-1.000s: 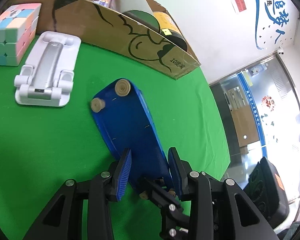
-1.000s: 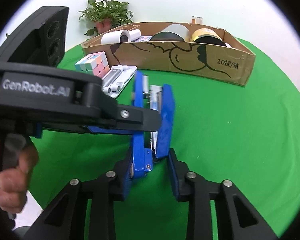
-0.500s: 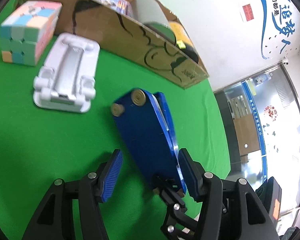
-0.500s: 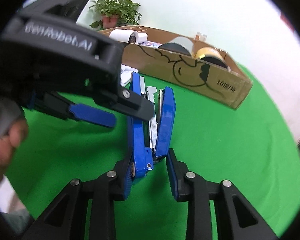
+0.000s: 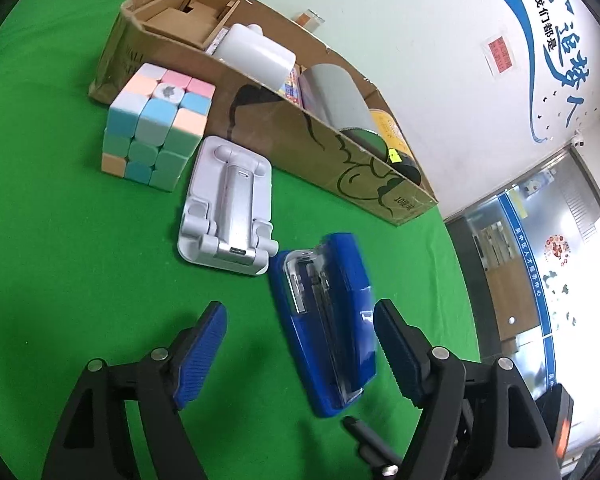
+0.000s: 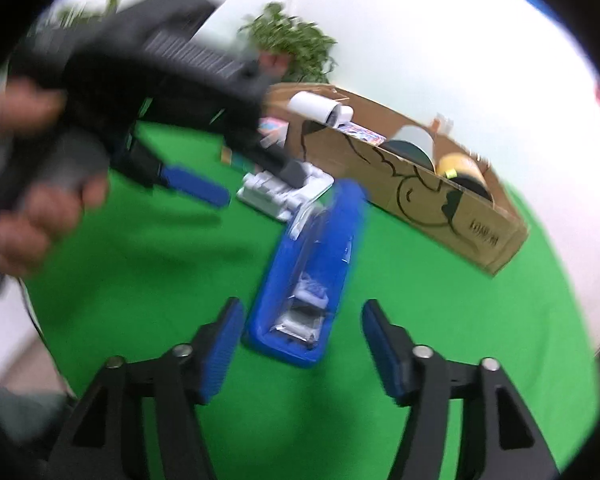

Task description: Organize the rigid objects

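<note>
A blue stapler (image 5: 328, 320) lies flat on the green cloth, its open side up; it also shows in the right wrist view (image 6: 312, 272). My left gripper (image 5: 300, 348) is open and empty, raised over the stapler's near end. My right gripper (image 6: 300, 344) is open and empty, its jaws standing either side of the stapler's near end without touching it. A white phone stand (image 5: 228, 208) lies beside the stapler. A pastel puzzle cube (image 5: 156, 124) stands to its left.
A long cardboard box (image 5: 300, 136) holding rolls and small items runs along the back of the cloth. The left gripper's body and the hand holding it (image 6: 40, 200) fill the left of the right wrist view. A potted plant (image 6: 292, 48) stands behind the box.
Both grippers have opened and let go of the stapler, which now lies flat on the cloth instead of on its edge. Both grippers have drawn back a little.
</note>
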`<act>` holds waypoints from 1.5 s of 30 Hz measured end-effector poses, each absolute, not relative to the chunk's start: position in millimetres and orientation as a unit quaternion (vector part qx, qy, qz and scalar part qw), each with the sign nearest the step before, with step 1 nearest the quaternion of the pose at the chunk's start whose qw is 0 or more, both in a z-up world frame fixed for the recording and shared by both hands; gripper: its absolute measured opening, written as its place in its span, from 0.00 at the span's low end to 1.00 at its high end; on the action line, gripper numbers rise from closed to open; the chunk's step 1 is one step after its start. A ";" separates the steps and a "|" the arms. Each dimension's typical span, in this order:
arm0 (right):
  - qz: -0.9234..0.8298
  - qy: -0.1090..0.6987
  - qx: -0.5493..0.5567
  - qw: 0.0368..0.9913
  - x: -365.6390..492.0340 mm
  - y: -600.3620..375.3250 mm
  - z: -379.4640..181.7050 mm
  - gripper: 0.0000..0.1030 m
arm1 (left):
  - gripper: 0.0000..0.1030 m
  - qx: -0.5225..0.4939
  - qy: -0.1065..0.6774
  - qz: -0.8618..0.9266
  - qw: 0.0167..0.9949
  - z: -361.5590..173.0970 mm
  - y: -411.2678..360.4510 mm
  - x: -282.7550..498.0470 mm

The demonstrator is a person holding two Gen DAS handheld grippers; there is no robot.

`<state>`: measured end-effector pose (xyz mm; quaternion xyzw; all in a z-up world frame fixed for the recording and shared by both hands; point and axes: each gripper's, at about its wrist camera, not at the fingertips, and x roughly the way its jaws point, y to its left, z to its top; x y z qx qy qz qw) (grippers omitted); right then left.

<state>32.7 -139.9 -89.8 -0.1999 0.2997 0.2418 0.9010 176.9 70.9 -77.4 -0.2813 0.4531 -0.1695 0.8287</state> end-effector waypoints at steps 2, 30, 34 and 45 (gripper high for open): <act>0.250 0.320 -0.152 0.901 40.8 -149.2 -87.5 0.64 | 0.83 -0.280 0.454 -0.176 0.828 -78.7 69.3 175.3; 0.254 0.444 -0.002 0.859 82.6 -136.8 -104.3 0.42 | 0.70 -0.239 0.514 -0.216 0.795 -94.4 18.0 176.5; 0.249 0.440 -0.012 0.863 80.1 -133.9 -102.6 0.42 | 0.70 -0.239 0.522 -0.213 0.791 -93.8 19.0 176.3; 0.266 0.472 0.104 0.834 97.2 -156.5 -109.4 0.41 | 0.62 -0.231 0.529 -0.208 0.790 -91.8 16.8 177.5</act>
